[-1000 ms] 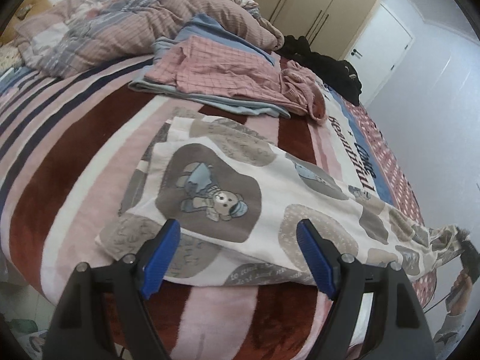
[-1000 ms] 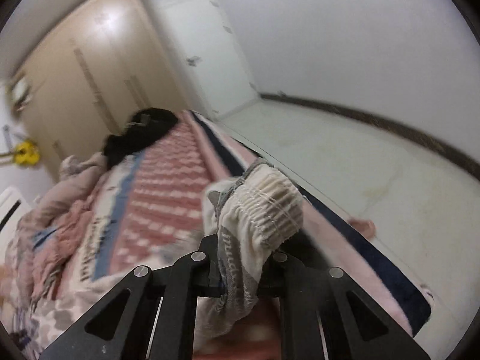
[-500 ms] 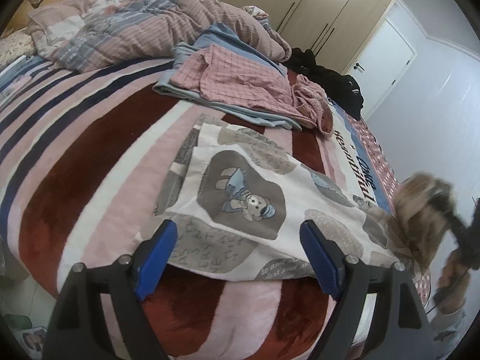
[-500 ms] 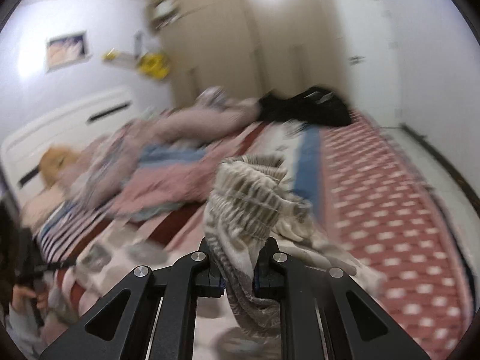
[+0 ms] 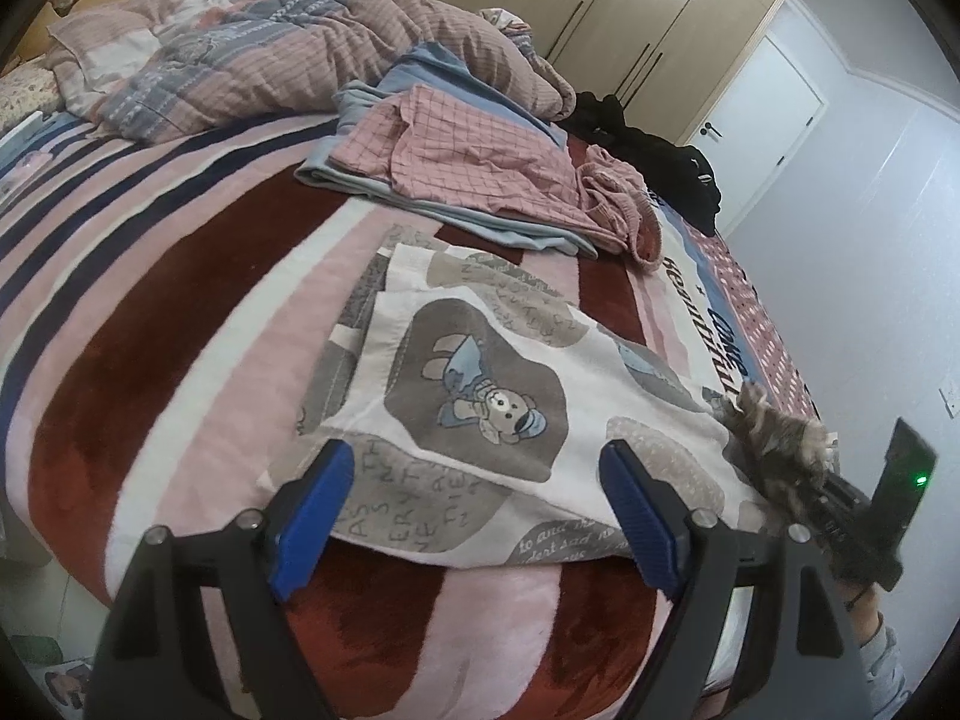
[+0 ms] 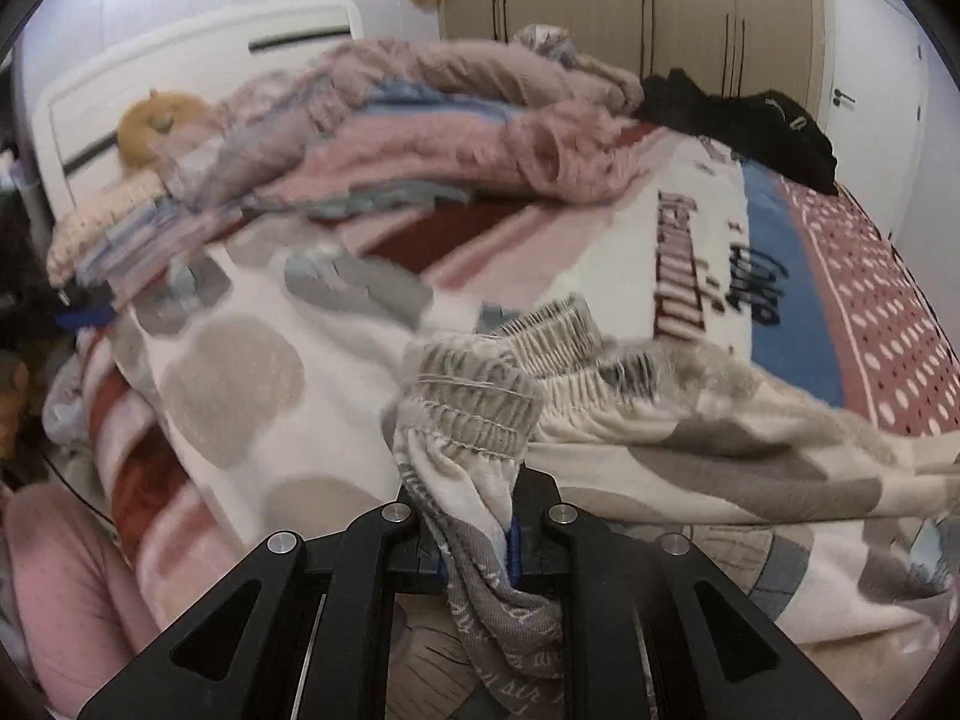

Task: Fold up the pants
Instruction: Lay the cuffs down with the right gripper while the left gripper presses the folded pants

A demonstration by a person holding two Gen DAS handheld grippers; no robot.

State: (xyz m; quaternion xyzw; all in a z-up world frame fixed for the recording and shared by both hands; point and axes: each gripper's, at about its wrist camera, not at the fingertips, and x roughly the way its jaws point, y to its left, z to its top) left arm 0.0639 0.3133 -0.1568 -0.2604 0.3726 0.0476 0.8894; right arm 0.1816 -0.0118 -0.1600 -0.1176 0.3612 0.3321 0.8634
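The pants (image 5: 480,396) lie on the bed (image 5: 150,312), on the striped blanket near its front edge, with a printed bear on the top layer. The right gripper (image 6: 480,546) has its jaws pressed together on the gathered elastic waistband (image 6: 474,396), and the cloth hangs out below them in a soft bunch. The left gripper (image 5: 474,510) hovers above the near hem with its jaws spread wide, and nothing is between them.

I think this cloth is light and very limp, so it will sag and wrinkle wherever it is not supported. It does not look slippery or fragile. The waistband is the thickest part and gives a sure hold. For the other hand, the near corner of the leg ends seems the best place, so the fold stays straight. Other clothes (image 5: 468,180) lie further back, well apart.
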